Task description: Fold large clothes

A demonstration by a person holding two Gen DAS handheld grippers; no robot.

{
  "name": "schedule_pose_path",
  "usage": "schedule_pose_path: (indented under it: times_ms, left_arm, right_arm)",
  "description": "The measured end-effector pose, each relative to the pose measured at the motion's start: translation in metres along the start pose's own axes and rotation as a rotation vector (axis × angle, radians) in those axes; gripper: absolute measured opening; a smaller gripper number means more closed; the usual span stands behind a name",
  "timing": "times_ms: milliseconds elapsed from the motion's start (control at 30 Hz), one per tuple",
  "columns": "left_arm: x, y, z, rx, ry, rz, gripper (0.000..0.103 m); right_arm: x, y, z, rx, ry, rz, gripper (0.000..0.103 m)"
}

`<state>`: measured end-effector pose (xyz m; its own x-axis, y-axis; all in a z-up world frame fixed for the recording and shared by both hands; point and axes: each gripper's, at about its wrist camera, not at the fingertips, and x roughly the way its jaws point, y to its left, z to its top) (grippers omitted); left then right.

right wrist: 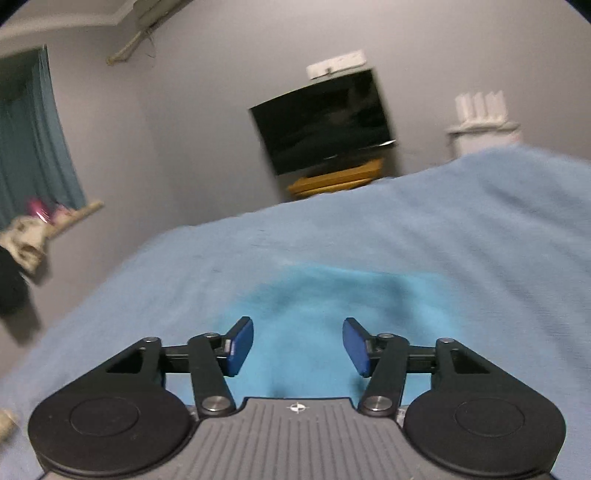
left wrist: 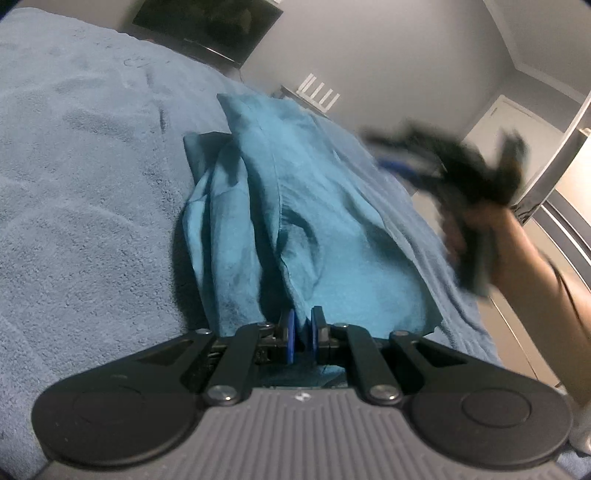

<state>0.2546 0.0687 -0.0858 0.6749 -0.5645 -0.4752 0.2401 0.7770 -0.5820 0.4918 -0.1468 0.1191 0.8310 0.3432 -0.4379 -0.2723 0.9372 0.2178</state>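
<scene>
The left gripper (left wrist: 302, 334) has its jaws drawn almost together, and a fold of the teal garment (left wrist: 295, 221) is pinched between the blue pads (left wrist: 291, 341). From that pinch the cloth rises and spreads away in loose, creased layers, with a seam running up its middle, and it lies on the pale blue blanket (left wrist: 92, 166) that covers the bed. The blanket fills the left of this view, its pile marked with streaks. Behind the bed's far edge a dark television (left wrist: 207, 26) hangs on the grey wall, and a white rack-like object (left wrist: 319, 92) stands further right. At the right of the view the person's right hand (left wrist: 480, 236) holds the right gripper (left wrist: 391, 151) above the blanket, clear of the garment; it is blurred there, so its jaws cannot be read from this side.

In the right wrist view the right gripper (right wrist: 298, 345) has its jaws standing moderately apart with nothing between the blue pads (right wrist: 240, 345). Beneath and just beyond them lies the teal garment (right wrist: 332, 306), blurred, flat on the blue blanket (right wrist: 443, 229). Whether the pads touch the cloth cannot be told. At the left are a teal curtain (right wrist: 33, 147) and a shelf with blurred items (right wrist: 40, 221). The television (right wrist: 325, 122) hangs on the far wall above a yellow object (right wrist: 336, 179).
</scene>
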Motion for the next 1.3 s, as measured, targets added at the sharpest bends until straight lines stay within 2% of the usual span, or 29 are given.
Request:
schedule_pose_path:
  times_ms: [67,167,300,367,400,433,500,533,600,733,800,900,967,1033,1133,1300]
  left_arm:
    - [-0.005,-0.001,-0.001,0.002,-0.003,0.005,0.003]
    - [-0.003,-0.003,0.0,0.017,-0.001,0.029,0.003]
    - [-0.004,-0.01,-0.003,0.056,0.012,0.075,0.003]
    - [-0.003,-0.014,-0.003,0.081,0.025,0.098,0.003]
    - [-0.003,-0.016,-0.004,0.094,0.03,0.106,0.003]
    - [-0.001,-0.018,-0.005,0.107,0.036,0.111,0.003]
    - [0.005,-0.021,-0.004,0.131,0.045,0.126,0.003]
    - [0.006,-0.022,-0.005,0.143,0.047,0.137,0.003]
    - [0.006,-0.023,-0.005,0.151,0.049,0.145,0.003]
    - [0.005,-0.025,-0.005,0.16,0.053,0.155,0.003]
    - [0.004,-0.026,-0.006,0.165,0.056,0.159,0.003]
    - [0.004,-0.026,-0.007,0.171,0.058,0.164,0.003]
    - [0.004,-0.027,-0.007,0.174,0.063,0.166,0.003]
    - [0.006,-0.028,-0.008,0.183,0.069,0.167,0.003]
    - [0.008,-0.029,-0.008,0.196,0.076,0.173,0.003]
    - [0.009,-0.029,-0.01,0.207,0.083,0.191,0.003]
  right_arm:
    - [-0.036,-0.018,-0.02,-0.045,0.017,-0.072,0.059]
    - [-0.07,-0.03,-0.055,-0.081,0.072,-0.122,0.059]
    - [-0.094,-0.026,-0.086,-0.153,0.109,-0.126,0.058]
    - [-0.092,-0.02,-0.099,-0.256,0.111,-0.175,0.058]
    - [-0.09,-0.021,-0.106,-0.273,0.128,-0.23,0.058]
    - [-0.09,-0.027,-0.107,-0.237,0.138,-0.281,0.065]
    - [-0.101,-0.043,-0.106,-0.133,0.138,-0.301,0.066]
    - [-0.109,-0.043,-0.106,-0.124,0.135,-0.308,0.063]
    - [-0.123,-0.037,-0.111,-0.187,0.133,-0.345,0.062]
    - [-0.153,-0.036,-0.116,-0.177,0.094,-0.271,0.062]
    - [-0.155,-0.023,-0.117,-0.223,0.07,-0.229,0.065]
    - [-0.15,-0.011,-0.122,-0.275,0.124,-0.188,0.066]
    - [-0.136,-0.012,-0.13,-0.297,0.204,-0.217,0.066]
    - [-0.125,-0.021,-0.131,-0.264,0.248,-0.258,0.075]
    - [-0.122,-0.036,-0.129,-0.172,0.264,-0.261,0.077]
    - [-0.126,-0.035,-0.131,-0.177,0.247,-0.287,0.077]
